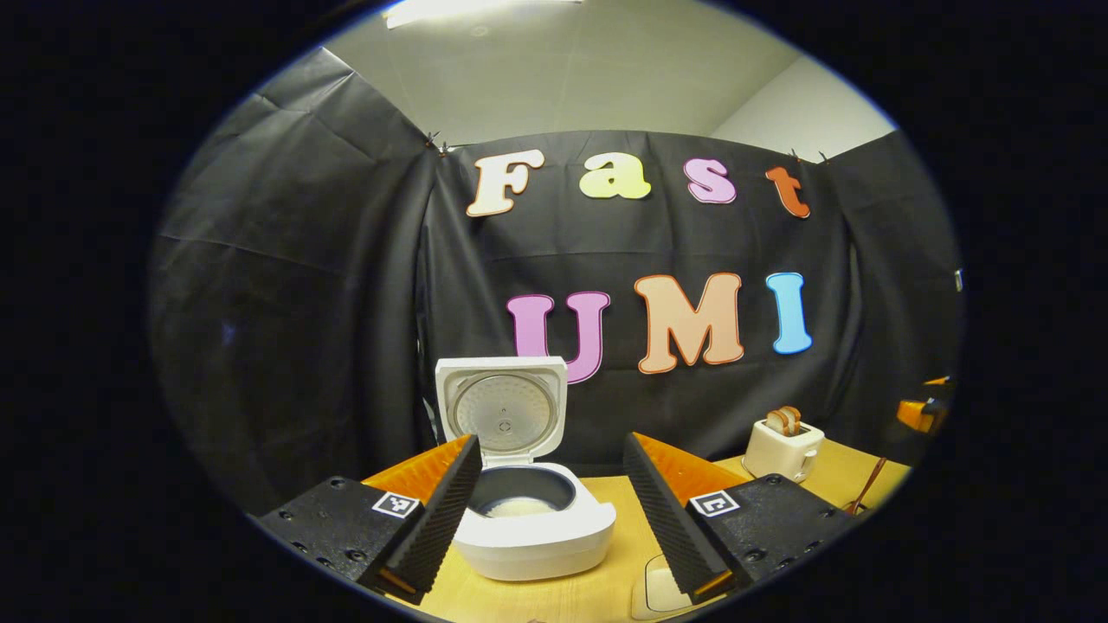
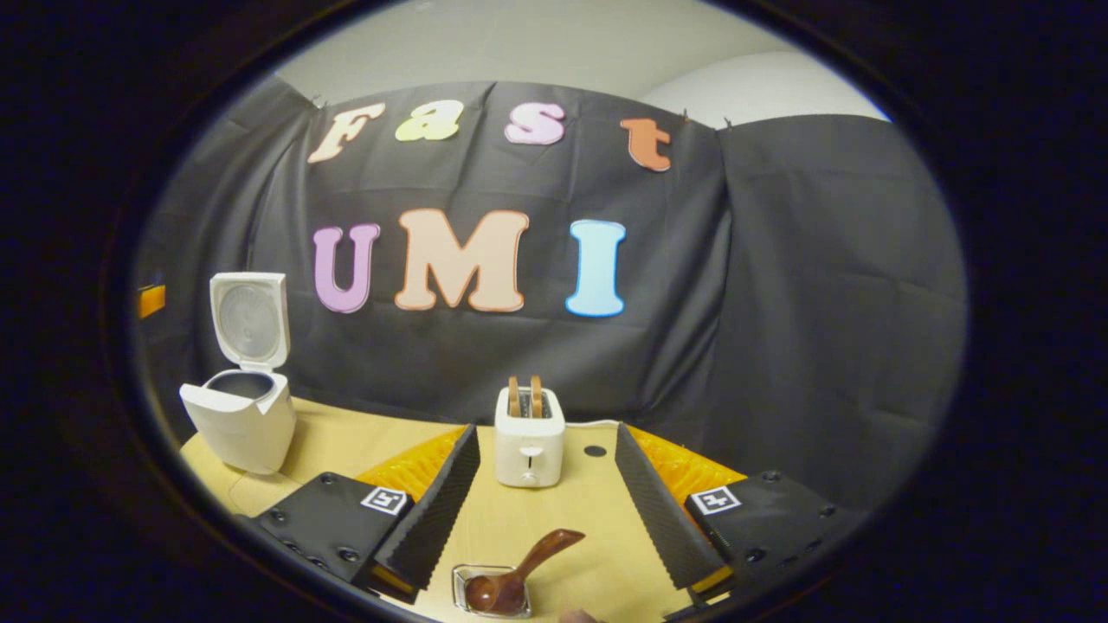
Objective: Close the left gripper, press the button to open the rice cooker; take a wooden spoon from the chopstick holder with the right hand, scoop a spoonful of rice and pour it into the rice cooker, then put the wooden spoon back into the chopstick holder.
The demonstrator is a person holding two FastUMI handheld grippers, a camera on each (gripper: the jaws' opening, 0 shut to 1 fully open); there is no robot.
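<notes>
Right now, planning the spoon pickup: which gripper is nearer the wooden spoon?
Right. The right gripper hangs open just above the wooden spoon; the left gripper faces the rice cooker, away from it.

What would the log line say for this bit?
rice cooker: lid up | wooden spoon: in holder | left gripper: open | right gripper: open

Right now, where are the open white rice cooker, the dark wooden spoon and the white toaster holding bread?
Open white rice cooker (image 1: 530, 536): left gripper view, front of its body.
Dark wooden spoon (image 2: 538, 552): right gripper view, middle of its handle.
White toaster holding bread (image 2: 528, 450): right gripper view, its front face.
</notes>
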